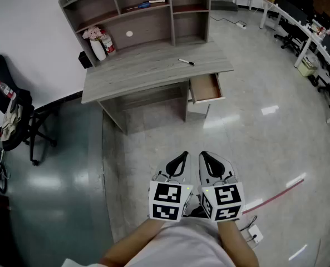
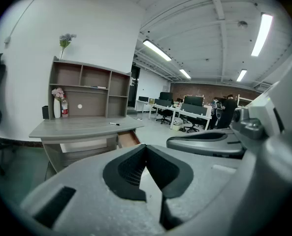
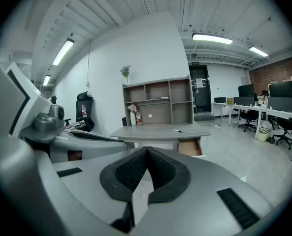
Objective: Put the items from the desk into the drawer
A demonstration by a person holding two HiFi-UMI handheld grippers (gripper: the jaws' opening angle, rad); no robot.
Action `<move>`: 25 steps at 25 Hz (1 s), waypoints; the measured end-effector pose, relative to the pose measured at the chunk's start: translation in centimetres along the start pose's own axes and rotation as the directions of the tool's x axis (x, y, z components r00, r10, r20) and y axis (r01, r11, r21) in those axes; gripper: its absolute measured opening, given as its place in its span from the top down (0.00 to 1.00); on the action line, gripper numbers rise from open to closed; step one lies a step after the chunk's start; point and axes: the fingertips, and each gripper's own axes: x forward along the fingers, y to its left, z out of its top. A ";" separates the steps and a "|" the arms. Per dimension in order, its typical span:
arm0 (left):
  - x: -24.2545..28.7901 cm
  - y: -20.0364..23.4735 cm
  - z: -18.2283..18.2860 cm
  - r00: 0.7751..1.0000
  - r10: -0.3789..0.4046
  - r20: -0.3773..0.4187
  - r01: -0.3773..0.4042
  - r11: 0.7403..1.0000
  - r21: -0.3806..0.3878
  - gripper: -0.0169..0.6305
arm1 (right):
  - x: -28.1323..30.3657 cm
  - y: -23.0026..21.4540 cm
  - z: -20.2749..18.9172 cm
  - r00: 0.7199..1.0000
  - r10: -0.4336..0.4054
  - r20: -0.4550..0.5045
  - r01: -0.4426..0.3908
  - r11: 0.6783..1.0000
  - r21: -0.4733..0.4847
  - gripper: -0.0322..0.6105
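Observation:
A black marker (image 1: 186,62) lies on the grey wooden desk (image 1: 148,71), toward its right end. Below that end a wooden drawer (image 1: 206,88) stands pulled open, and its inside looks bare. Both grippers are far from the desk, side by side low over the floor. My left gripper (image 1: 181,157) is shut with nothing in it, and my right gripper (image 1: 205,156) is shut the same way. In the left gripper view the left gripper (image 2: 146,147) points at the desk (image 2: 81,127), marker (image 2: 114,124) and drawer (image 2: 128,138). The right gripper (image 3: 146,151) faces the marker (image 3: 177,130) and drawer (image 3: 190,147).
A hutch of shelves (image 1: 137,10) stands on the desk's back, with a white vase of flowers (image 1: 96,44), a red bottle (image 1: 108,43) and a small black box (image 1: 85,59). A black office chair (image 1: 17,118) stands left. White desks and chairs (image 1: 298,29) fill the right. Red tape (image 1: 279,192) marks the floor.

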 end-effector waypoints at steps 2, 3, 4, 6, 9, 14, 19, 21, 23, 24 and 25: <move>0.1 -0.1 0.0 1.000 -0.003 0.001 0.003 1.000 0.001 0.97 | 0.0 -0.2 0.0 1.000 -0.002 0.000 0.002 1.000 0.002 0.95; 0.1 -0.1 0.0 1.000 -0.005 0.001 0.005 1.000 0.002 0.97 | 0.1 -0.2 -0.1 1.000 -0.004 -0.001 0.004 1.000 0.004 0.95; 0.2 -0.1 -0.1 1.000 -0.007 0.001 0.007 1.000 0.002 0.97 | 0.1 -0.3 -0.1 1.000 -0.005 0.000 0.005 1.000 0.005 0.95; 0.3 -0.1 -0.3 1.000 -0.011 0.003 0.011 1.000 -0.003 0.97 | 0.3 -0.4 -0.2 1.000 -0.010 0.004 0.010 1.000 0.012 0.95; 0.5 0.1 -0.3 1.000 -0.015 0.008 0.015 1.000 -0.012 0.97 | 0.6 -0.3 -0.1 1.000 -0.012 0.007 0.012 1.000 0.010 0.95; 0.8 0.7 -0.1 1.000 -0.015 0.004 0.015 1.000 -0.017 0.97 | 1.2 -0.1 0.1 1.000 -0.011 0.007 0.011 1.000 0.003 0.95; 2.3 1.0 0.2 1.000 -0.018 0.002 0.018 0.999 -0.029 0.97 | 2.1 -1.0 0.3 1.000 -0.006 -0.004 0.006 1.000 -0.006 0.95; 3.2 1.1 0.1 1.000 -0.017 -0.005 0.016 0.999 -0.032 0.97 | 2.7 -1.7 0.3 1.000 -0.001 -0.004 0.001 1.000 0.000 0.95; 4.5 1.3 0.2 1.000 -0.013 -0.013 0.013 0.999 -0.036 0.97 | 3.6 -2.6 0.4 1.000 0.007 -0.007 -0.007 1.000 -0.002 0.95; 5.2 1.5 0.3 1.000 -0.010 -0.018 0.010 0.999 -0.035 0.97 | 4.2 -3.1 0.4 1.000 0.012 -0.011 -0.012 1.000 -0.003 0.95; 6.0 1.7 0.5 1.000 -0.006 -0.023 0.005 1.000 -0.031 0.97 | 4.8 -3.6 0.4 1.000 0.018 -0.013 -0.018 1.000 -0.001 0.95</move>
